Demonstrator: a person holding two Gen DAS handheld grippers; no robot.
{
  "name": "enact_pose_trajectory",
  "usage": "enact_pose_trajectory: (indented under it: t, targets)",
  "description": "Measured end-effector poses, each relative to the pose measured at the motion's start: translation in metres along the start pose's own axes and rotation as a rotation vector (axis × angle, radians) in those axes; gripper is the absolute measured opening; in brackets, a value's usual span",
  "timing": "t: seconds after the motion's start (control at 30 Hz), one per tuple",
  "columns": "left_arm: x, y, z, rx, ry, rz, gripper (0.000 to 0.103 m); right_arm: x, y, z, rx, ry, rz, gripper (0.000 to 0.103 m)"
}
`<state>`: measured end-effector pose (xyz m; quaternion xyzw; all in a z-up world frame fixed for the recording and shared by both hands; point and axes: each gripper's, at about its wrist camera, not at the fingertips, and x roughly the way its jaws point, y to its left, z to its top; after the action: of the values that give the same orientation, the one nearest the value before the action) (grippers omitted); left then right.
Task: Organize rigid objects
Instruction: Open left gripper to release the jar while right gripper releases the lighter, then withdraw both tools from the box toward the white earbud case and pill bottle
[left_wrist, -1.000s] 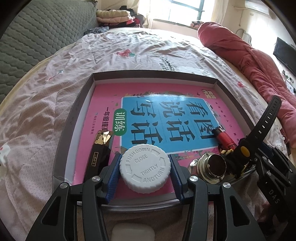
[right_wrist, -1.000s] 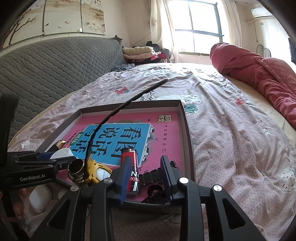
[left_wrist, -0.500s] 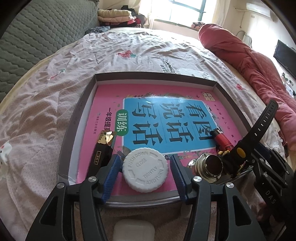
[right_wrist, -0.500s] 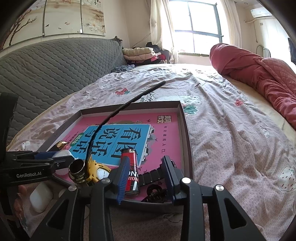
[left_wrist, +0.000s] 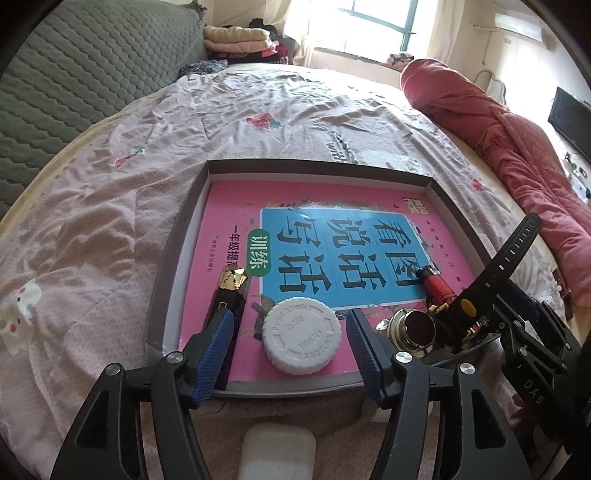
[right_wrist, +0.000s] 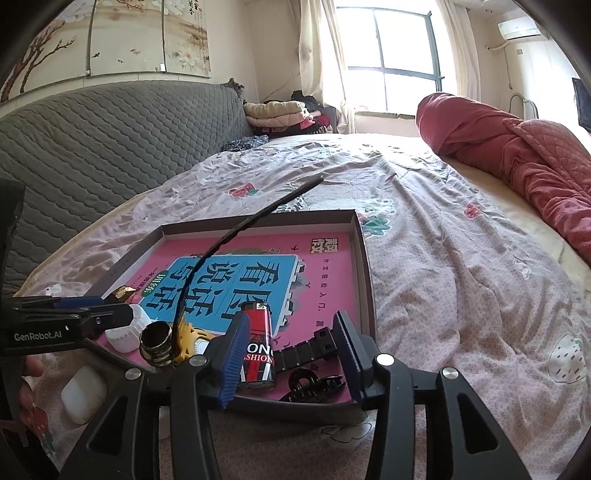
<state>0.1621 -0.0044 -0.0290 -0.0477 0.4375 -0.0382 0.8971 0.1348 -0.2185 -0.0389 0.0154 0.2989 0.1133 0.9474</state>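
Observation:
A shallow box (left_wrist: 177, 236) on the bed holds a pink and blue book. A white screw cap (left_wrist: 301, 336) lies on the book between the jaws of my left gripper (left_wrist: 290, 317). Those jaws are opening and the pads stand clear of the cap. My right gripper (right_wrist: 291, 325) hangs over the box's near right corner (right_wrist: 364, 258), its jaws opening too. A red lighter (right_wrist: 258, 343), a black watch strap (right_wrist: 306, 350) and a black hair clip (right_wrist: 314, 380) lie under and between them, untouched by the pads.
A black and gold tube (left_wrist: 229, 295), a brass round piece (left_wrist: 415, 328) and a yellow watch (right_wrist: 192, 341) also lie in the box. A white earbud case (left_wrist: 277, 454) sits on the bedsheet in front of it. A red quilt (left_wrist: 517, 155) is rolled along the right.
The left jaws have spread away from the white cap, which now lies free on the book. The right jaws have widened over the strap and lighter.

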Motion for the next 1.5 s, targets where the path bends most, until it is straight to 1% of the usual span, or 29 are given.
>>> enact_pose_trajectory:
  t: [0.13, 0.23, 0.27, 0.4, 0.6, 1.0, 1.5]
  targets:
    - [-0.005, 0.001, -0.002, -0.006, -0.004, 0.0, 0.066, -0.007, 0.001, 0.0, -0.012, -0.022, 0.0, 0.048]
    - [-0.009, 0.0, -0.001, -0.008, -0.01, -0.002, 0.067, -0.014, 0.002, -0.002, -0.016, -0.033, 0.001, 0.054]
    - [-0.012, 0.0, -0.001, -0.007, -0.013, -0.001, 0.067, -0.016, 0.001, -0.002, -0.015, -0.036, 0.002, 0.054]
    - [-0.02, -0.002, -0.002, 0.003, -0.025, 0.005, 0.067, -0.024, 0.001, -0.003, -0.013, -0.045, 0.0, 0.054]
    - [-0.034, -0.003, -0.005, 0.014, -0.042, 0.016, 0.069, -0.036, 0.007, -0.004, -0.033, -0.067, -0.025, 0.055]
    - [-0.063, -0.001, -0.011, 0.021, -0.075, 0.024, 0.071, -0.058, 0.019, -0.006, -0.037, -0.097, -0.031, 0.055]
    - [-0.094, 0.0, -0.027, 0.039, -0.095, 0.032, 0.072, -0.081, 0.044, -0.013, -0.071, -0.086, -0.051, 0.055]
